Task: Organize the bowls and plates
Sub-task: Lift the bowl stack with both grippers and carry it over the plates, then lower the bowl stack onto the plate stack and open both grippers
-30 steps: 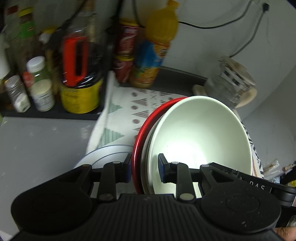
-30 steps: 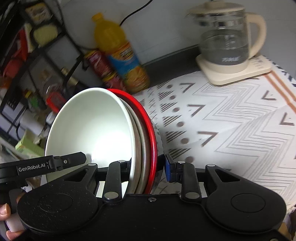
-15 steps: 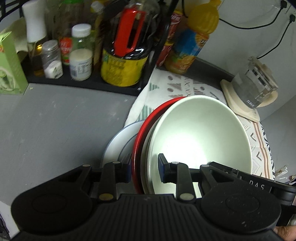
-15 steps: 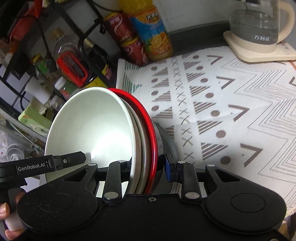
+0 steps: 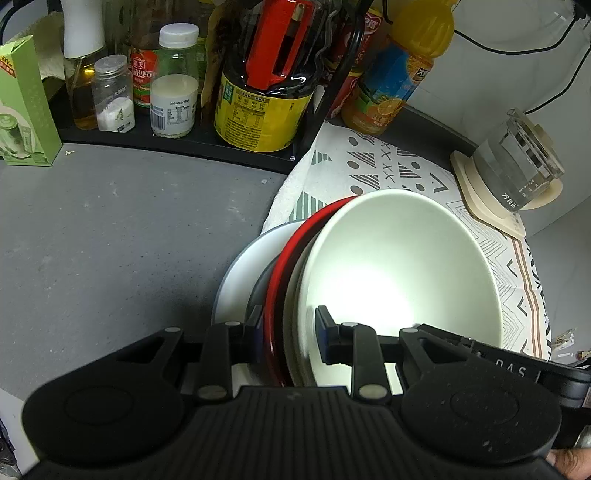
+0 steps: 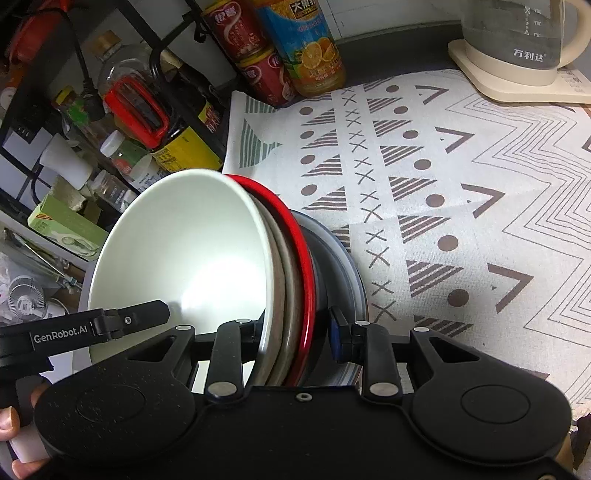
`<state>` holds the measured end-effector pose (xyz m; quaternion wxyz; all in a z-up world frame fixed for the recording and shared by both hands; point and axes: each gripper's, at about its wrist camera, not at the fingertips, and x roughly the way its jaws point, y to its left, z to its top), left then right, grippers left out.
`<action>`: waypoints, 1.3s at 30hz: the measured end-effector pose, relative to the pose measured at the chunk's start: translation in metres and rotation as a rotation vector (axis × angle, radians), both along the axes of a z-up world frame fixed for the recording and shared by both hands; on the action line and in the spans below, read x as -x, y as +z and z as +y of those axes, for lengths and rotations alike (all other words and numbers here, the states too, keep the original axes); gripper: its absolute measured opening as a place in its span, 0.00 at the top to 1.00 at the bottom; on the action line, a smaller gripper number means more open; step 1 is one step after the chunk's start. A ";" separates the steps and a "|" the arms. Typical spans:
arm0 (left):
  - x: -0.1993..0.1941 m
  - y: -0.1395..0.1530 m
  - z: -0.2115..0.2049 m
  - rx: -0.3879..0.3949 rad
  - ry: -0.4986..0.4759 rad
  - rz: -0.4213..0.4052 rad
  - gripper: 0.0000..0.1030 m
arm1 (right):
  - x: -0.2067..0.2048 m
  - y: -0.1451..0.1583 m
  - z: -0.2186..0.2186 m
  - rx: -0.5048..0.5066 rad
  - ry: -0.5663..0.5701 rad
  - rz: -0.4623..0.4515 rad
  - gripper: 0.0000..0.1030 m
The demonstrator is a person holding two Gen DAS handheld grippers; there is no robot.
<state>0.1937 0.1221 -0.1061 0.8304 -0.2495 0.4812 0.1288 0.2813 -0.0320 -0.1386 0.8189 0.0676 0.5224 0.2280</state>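
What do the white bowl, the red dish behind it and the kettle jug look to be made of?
White bowl: probably glazed ceramic or melamine, going by its glossy glare patch. Red dish: glossy, plastic or enamel; can't tell. Kettle jug: clear glass, see-through with printed marks, on a cream, plastic-looking base.

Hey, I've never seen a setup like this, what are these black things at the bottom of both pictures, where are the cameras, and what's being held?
No robot here: a person holds a hand-held clamp in each hand, each with a wide-angle camera looking along its two fingers. One picture comes from the left gripper, the other from the right gripper. Both are shut on opposite edges of one stack: a white bowl nested in a beige bowl and a red bowl, tilted on edge. Beneath sits a grey-rimmed plate, partly on a patterned cloth over a grey counter. Behind are an orange juice bottle, a dark sauce bottle and a glass kettle.
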 end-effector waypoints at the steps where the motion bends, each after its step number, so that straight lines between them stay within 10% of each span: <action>1: -0.001 0.000 0.001 0.003 0.000 0.001 0.75 | 0.000 -0.001 0.000 0.002 -0.002 0.006 0.73; 13: -0.005 0.001 0.005 0.042 0.008 0.009 0.74 | 0.001 -0.003 0.000 -0.001 -0.005 0.008 0.66; 23: -0.016 0.027 0.000 -0.042 -0.041 -0.055 0.30 | 0.001 0.028 -0.005 -0.044 0.013 -0.085 0.30; 39: 0.003 0.057 -0.024 -0.131 -0.092 -0.156 0.18 | 0.044 0.067 -0.041 0.022 -0.131 -0.238 0.01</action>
